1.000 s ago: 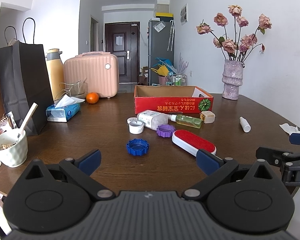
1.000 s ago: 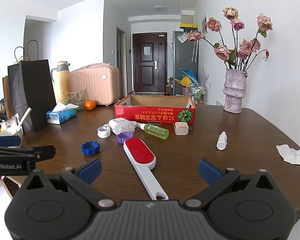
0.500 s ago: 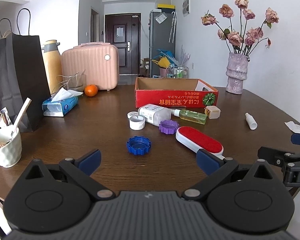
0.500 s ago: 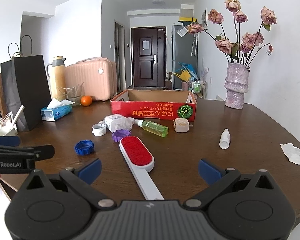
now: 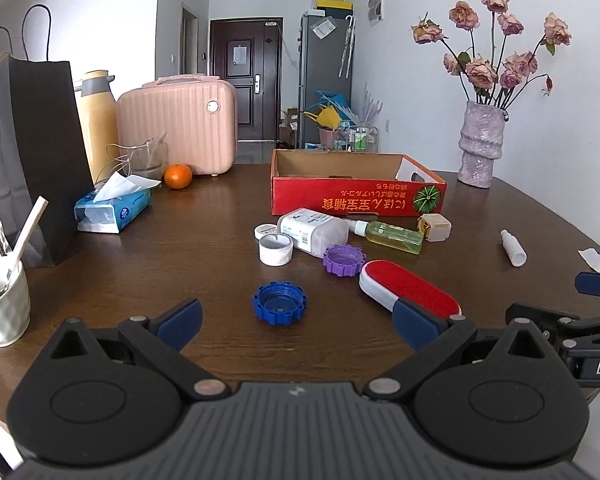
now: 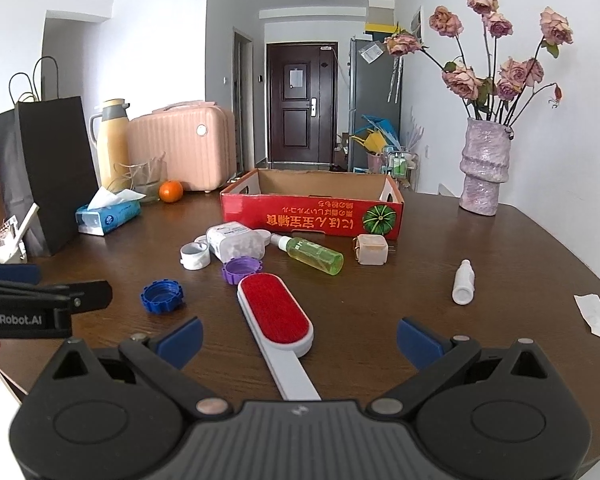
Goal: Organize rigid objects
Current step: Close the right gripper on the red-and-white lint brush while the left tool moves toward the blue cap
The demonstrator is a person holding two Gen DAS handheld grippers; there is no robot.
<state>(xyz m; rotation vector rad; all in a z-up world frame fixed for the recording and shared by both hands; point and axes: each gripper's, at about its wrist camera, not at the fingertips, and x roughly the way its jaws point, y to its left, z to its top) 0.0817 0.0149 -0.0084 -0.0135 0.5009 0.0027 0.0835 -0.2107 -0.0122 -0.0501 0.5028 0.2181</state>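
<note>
Loose items lie on the brown table in front of an empty red cardboard box (image 5: 356, 196) (image 6: 312, 210): a blue cap (image 5: 280, 303) (image 6: 162, 296), a purple cap (image 5: 343, 260) (image 6: 242, 270), a white cap (image 5: 275, 250), a white jar (image 5: 312, 232) on its side, a green bottle (image 5: 392, 237) (image 6: 314, 256), a beige cube (image 6: 371, 249), a small white bottle (image 6: 463, 282) and a red lint brush (image 5: 410, 290) (image 6: 276, 310). My left gripper (image 5: 296, 322) is open just short of the blue cap. My right gripper (image 6: 298, 338) is open, straddling the brush's white handle.
A black paper bag (image 5: 28, 148), a bowl with a spoon (image 5: 2, 304), a tissue pack (image 5: 114, 208), an orange (image 5: 178, 176), a thermos and a pink case (image 5: 180, 124) line the left and back. A vase of dried roses (image 5: 480, 148) stands at the back right, crumpled tissue (image 6: 598, 316) at the right edge.
Both grippers have moved forward over the table towards the items, which now look nearer. Both stay open and nothing on the table has shifted.
</note>
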